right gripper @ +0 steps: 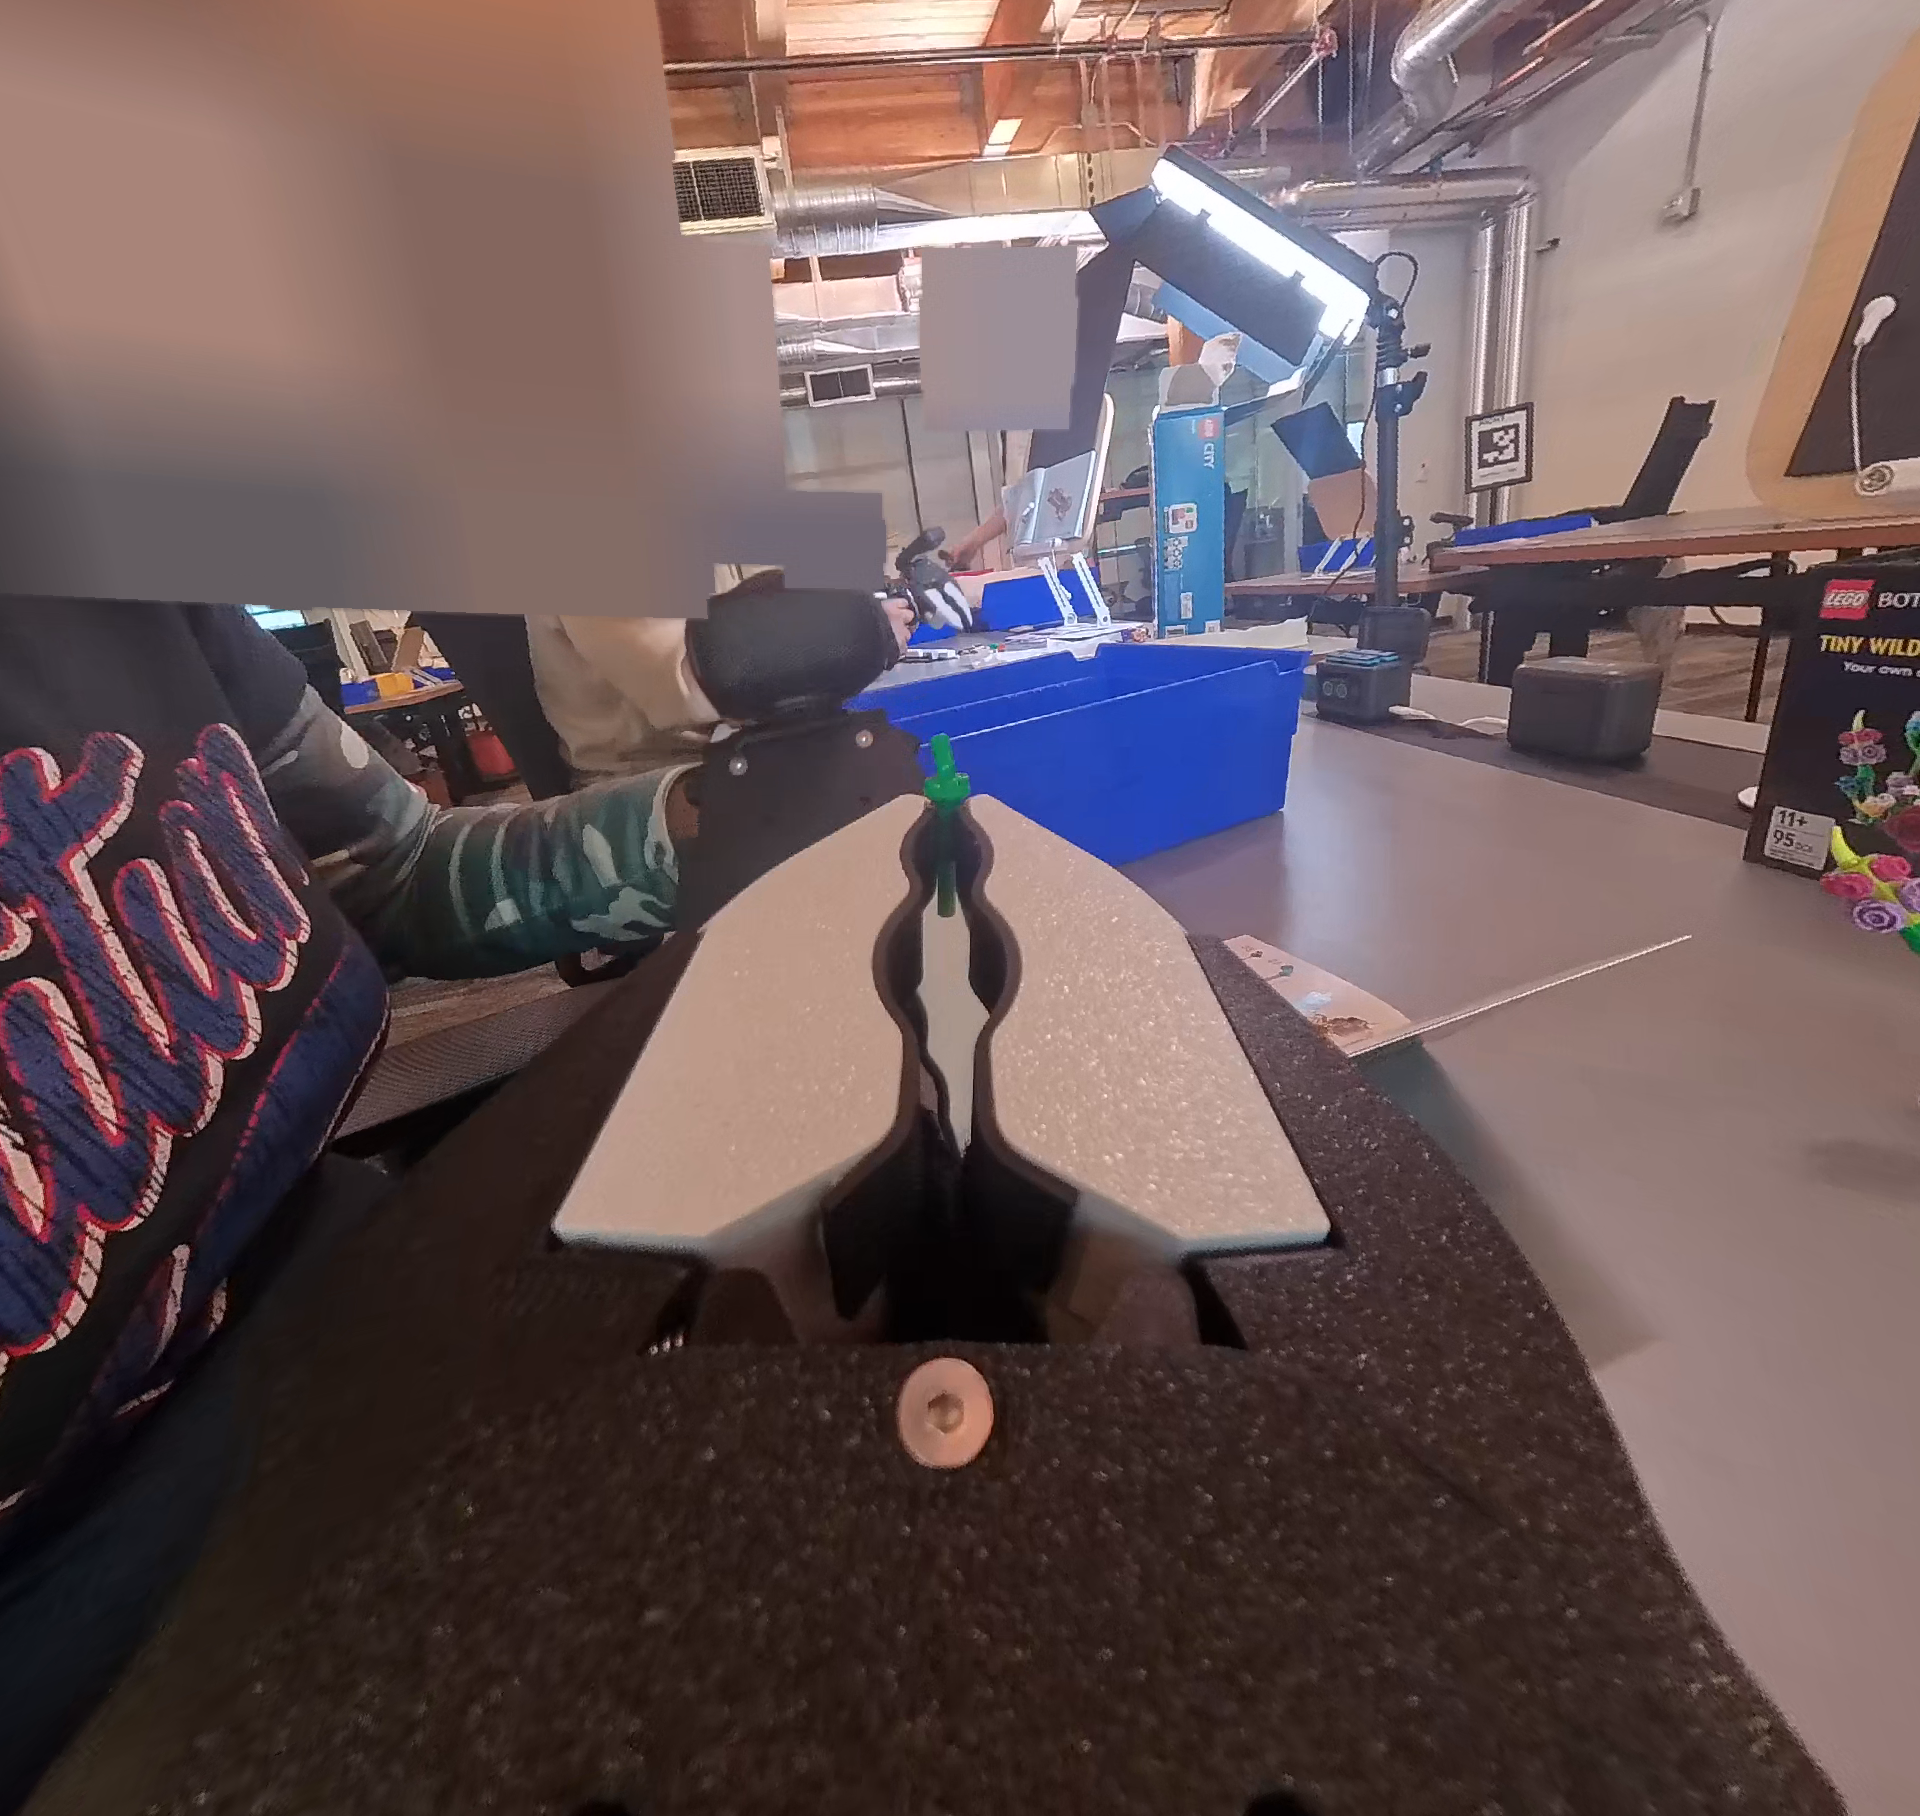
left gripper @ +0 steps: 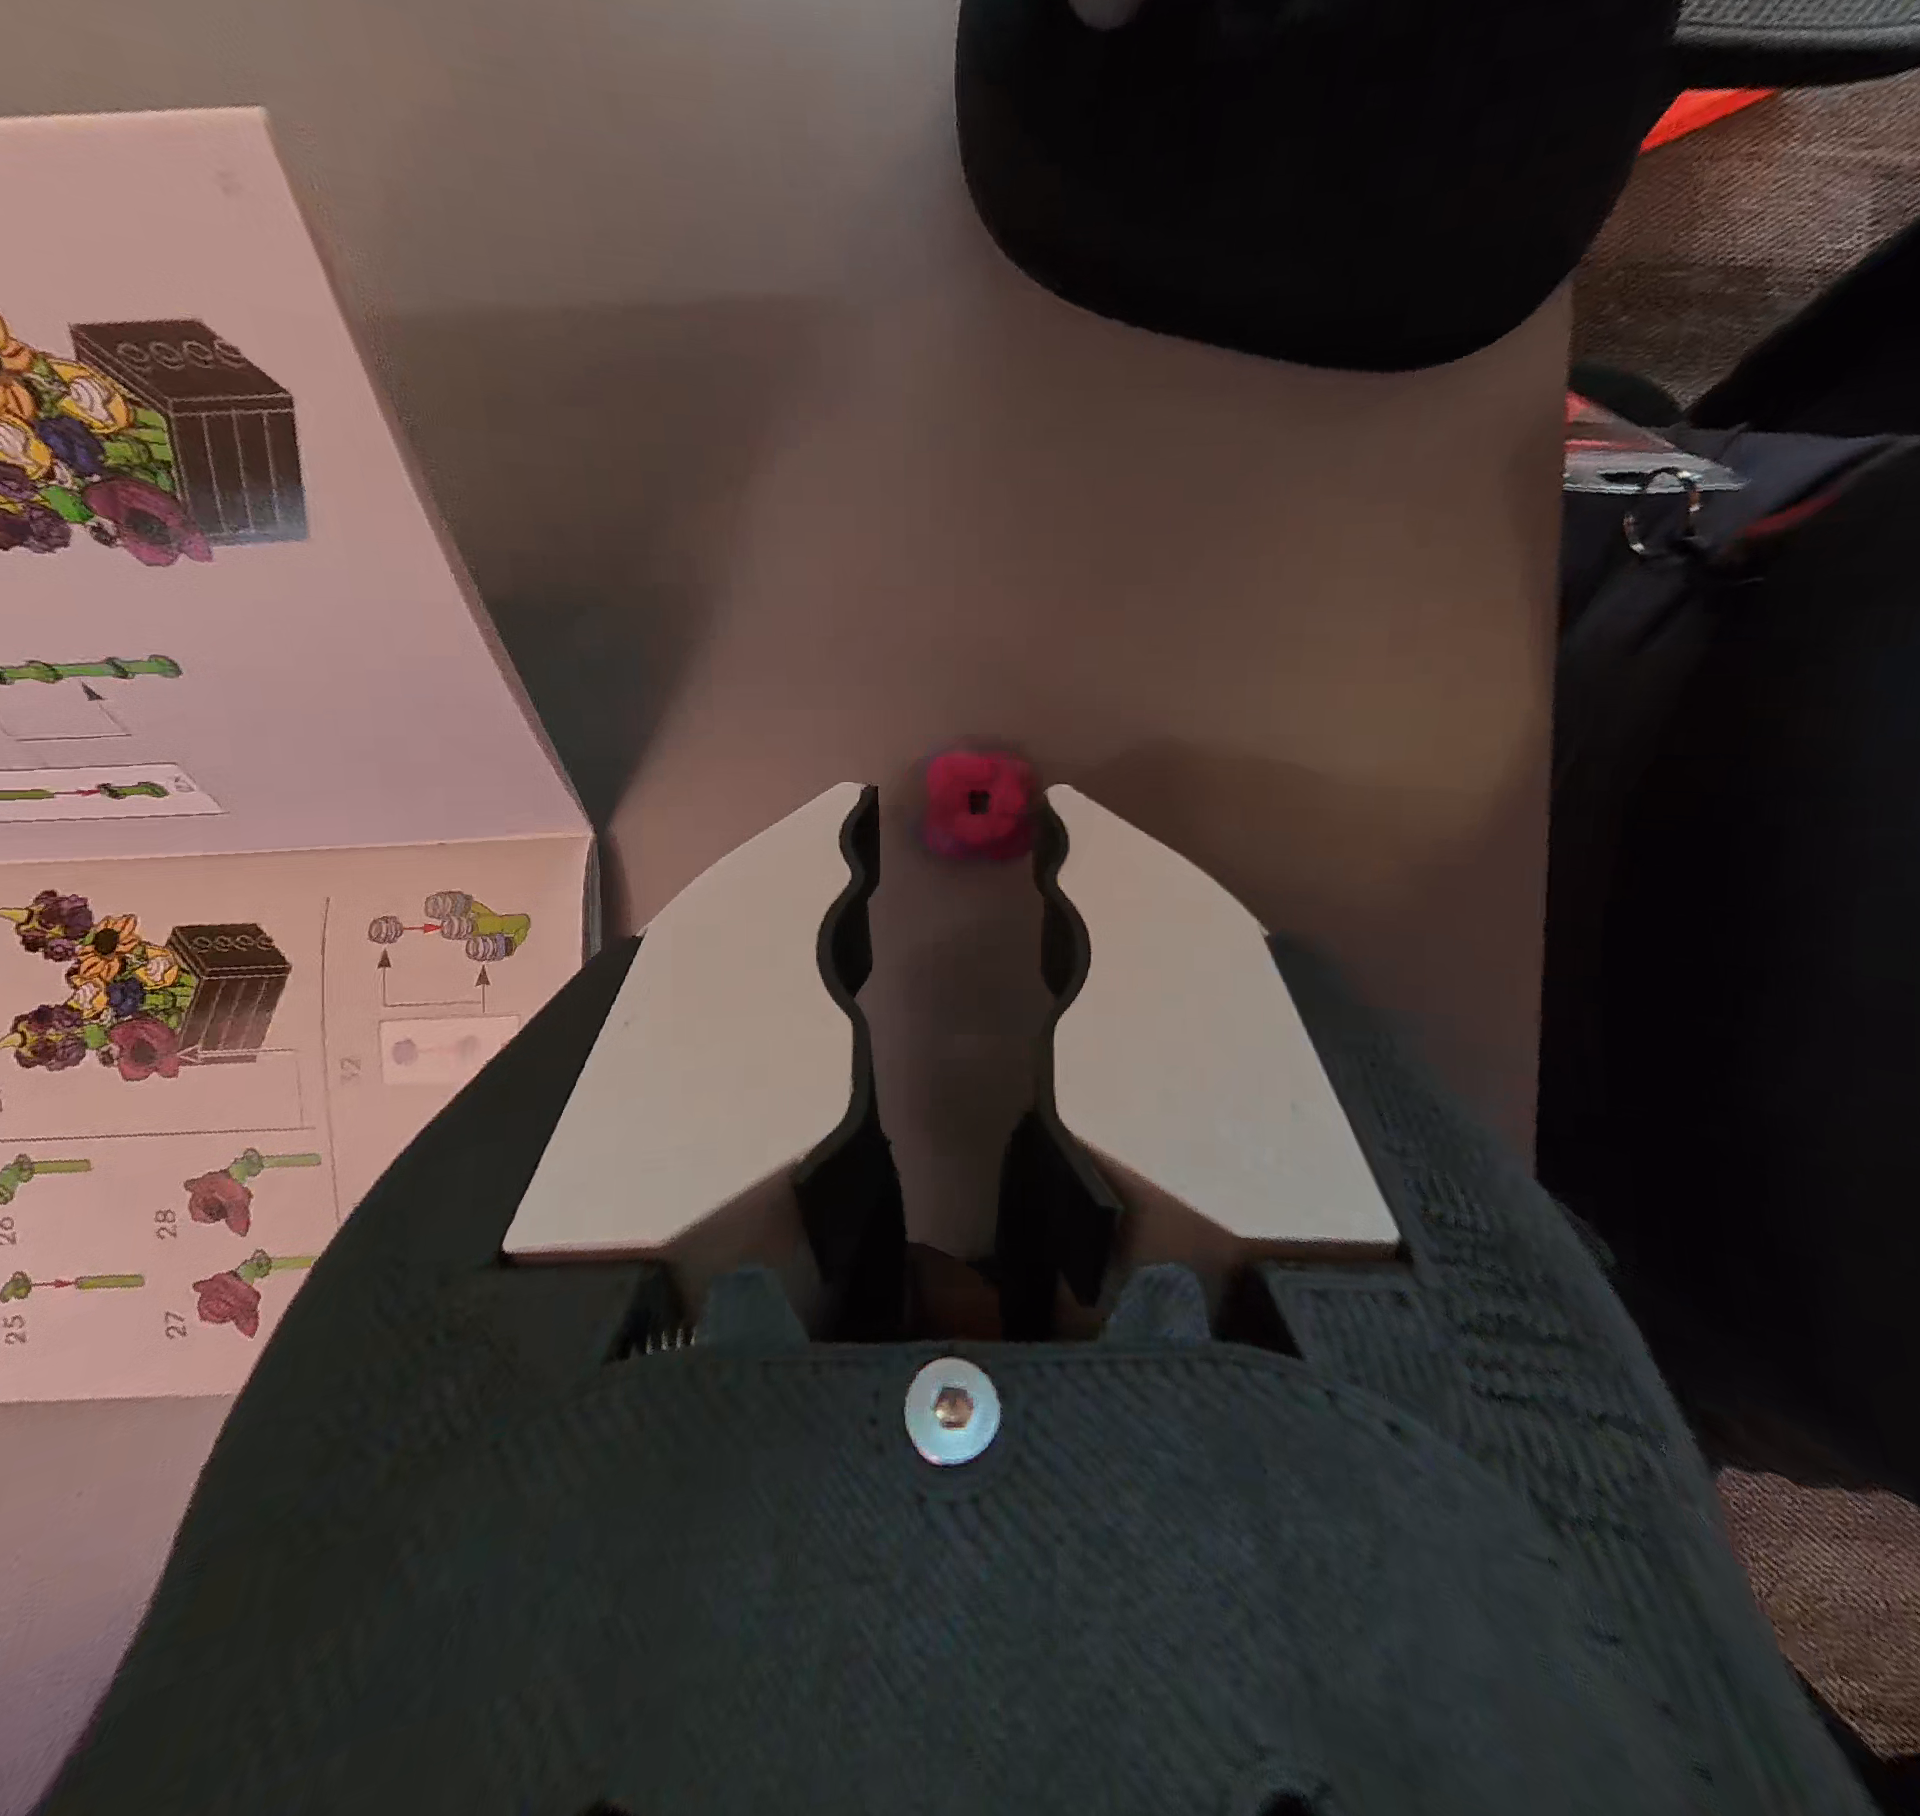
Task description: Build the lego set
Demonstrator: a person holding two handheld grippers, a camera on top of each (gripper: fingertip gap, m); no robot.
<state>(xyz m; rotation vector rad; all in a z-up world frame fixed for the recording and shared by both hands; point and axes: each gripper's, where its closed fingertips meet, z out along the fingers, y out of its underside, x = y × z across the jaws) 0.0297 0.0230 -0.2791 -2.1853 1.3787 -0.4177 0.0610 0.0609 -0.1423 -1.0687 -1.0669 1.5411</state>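
Between your left hand-held gripper (left gripper: 961,810) tips sits a pink flower piece (left gripper: 977,810); the jaws look parted around it, though I cannot tell whether they pinch it. Its centre hole faces the camera. Your right hand-held gripper (right gripper: 948,816) is clamped on a green stem (right gripper: 943,821), long axis running toward 12 o'clock past the tips. Judging by the booklet (left gripper: 208,727) at 9 o'clock on the desk (left gripper: 1195,571), the stem must line up with that hole. The right is probably the better mover.
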